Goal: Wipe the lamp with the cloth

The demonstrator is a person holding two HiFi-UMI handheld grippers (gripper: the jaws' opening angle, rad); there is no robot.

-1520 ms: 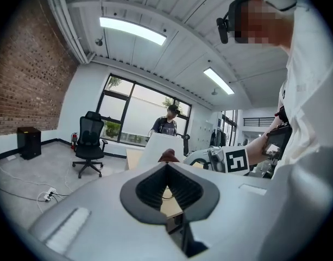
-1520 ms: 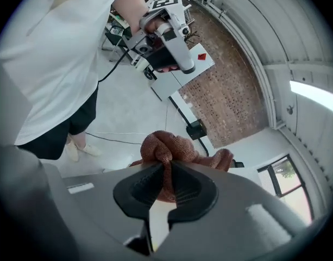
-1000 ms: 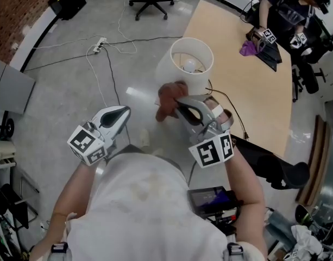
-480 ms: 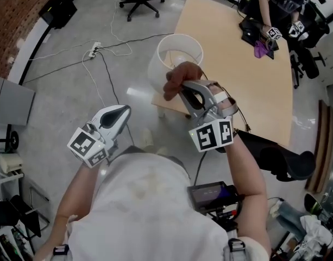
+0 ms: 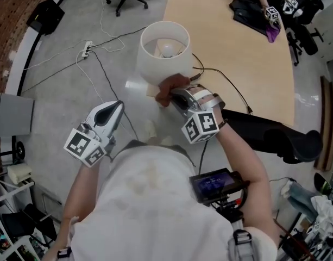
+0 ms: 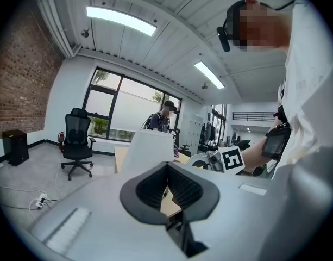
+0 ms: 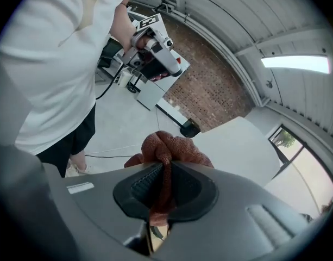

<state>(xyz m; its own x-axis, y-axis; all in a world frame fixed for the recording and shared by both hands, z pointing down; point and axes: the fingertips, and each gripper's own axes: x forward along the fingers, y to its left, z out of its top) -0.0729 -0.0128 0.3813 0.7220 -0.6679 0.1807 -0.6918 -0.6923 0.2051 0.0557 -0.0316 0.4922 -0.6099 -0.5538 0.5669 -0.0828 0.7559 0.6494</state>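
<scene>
Wiping appears under way, unfinished: right hand-held gripper (image 5: 173,94) clamps the cloth (image 5: 167,84) against the lamp (image 5: 162,58) shade's near side; left hand-held gripper (image 5: 116,107) closed, empty.

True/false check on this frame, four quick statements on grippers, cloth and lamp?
1. The right gripper is shut on the cloth. True.
2. The left gripper grips the lamp shade. False: it is off to the side of the lamp, jaws together with nothing between them.
3. The cloth is blue. False: it is reddish-brown.
4. A bulb shows through the shade's open top. True.
</scene>
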